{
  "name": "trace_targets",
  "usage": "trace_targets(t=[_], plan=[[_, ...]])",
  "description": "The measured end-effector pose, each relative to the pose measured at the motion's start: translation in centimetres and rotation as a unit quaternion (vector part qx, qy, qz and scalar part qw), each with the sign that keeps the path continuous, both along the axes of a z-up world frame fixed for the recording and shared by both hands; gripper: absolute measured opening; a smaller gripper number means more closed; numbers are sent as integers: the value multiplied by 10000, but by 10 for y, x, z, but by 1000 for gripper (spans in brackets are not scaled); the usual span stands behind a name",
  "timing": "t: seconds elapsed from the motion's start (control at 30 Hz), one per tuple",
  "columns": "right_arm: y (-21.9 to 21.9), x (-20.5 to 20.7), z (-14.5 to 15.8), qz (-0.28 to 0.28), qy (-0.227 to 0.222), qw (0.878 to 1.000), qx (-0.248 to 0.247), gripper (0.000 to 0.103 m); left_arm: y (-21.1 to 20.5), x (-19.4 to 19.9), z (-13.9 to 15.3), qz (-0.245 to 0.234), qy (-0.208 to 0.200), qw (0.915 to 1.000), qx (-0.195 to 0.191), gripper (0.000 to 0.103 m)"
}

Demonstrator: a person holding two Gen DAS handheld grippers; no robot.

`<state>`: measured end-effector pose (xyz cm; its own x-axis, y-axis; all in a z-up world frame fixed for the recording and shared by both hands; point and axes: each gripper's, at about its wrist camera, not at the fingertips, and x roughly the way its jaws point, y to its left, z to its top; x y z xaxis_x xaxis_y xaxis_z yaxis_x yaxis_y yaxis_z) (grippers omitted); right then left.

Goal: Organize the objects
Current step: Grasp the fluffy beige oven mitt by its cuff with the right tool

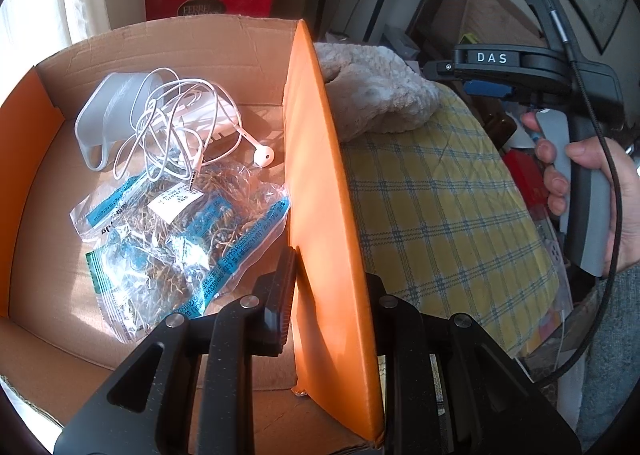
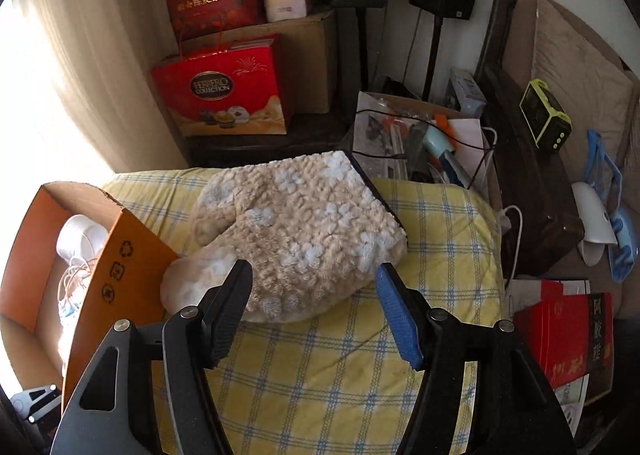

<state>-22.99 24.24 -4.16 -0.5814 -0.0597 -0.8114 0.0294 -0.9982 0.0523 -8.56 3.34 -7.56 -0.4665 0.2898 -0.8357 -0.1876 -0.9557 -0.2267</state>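
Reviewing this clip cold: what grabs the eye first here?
The orange cardboard box, its side wall between the left gripper's jaws, holds tangled white earphones and a clear packet of dried herbs. Beside it on the yellow checked cloth lies a fluffy beige slipper, with the open right gripper poised over it.

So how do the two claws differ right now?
The left claw straddles the orange wall of the cardboard box, one finger inside and one outside; the right claw holds nothing. The left claw sits at the box, while the right claw's fingers spread wide, aimed at the fluffy mitten. Both have black frames.
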Motion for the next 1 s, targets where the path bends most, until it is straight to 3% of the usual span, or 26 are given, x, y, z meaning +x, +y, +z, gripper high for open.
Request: trace_targets(t=[0.33,0.87,0.93,0.97,1.0], plan=[[19,-18,-27,-506,-184,9983,-234,66,6,0,0,-29,-10,10000,-4,21],[14,-37,-61,-807,-819,9914,-623,77,6,-1,-1,-42,-18,10000,6,21],[14,-37,-64,-778,-813,9916,-645,71,6,-2,0,-48,-20,10000,3,21],[13,-37,-64,-737,-809,9919,-641,59,5,-2,1,-51,-23,10000,-2,21],[11,-37,-63,-720,-800,9925,-577,53,4,-3,1,-51,-26,10000,-3,21]])
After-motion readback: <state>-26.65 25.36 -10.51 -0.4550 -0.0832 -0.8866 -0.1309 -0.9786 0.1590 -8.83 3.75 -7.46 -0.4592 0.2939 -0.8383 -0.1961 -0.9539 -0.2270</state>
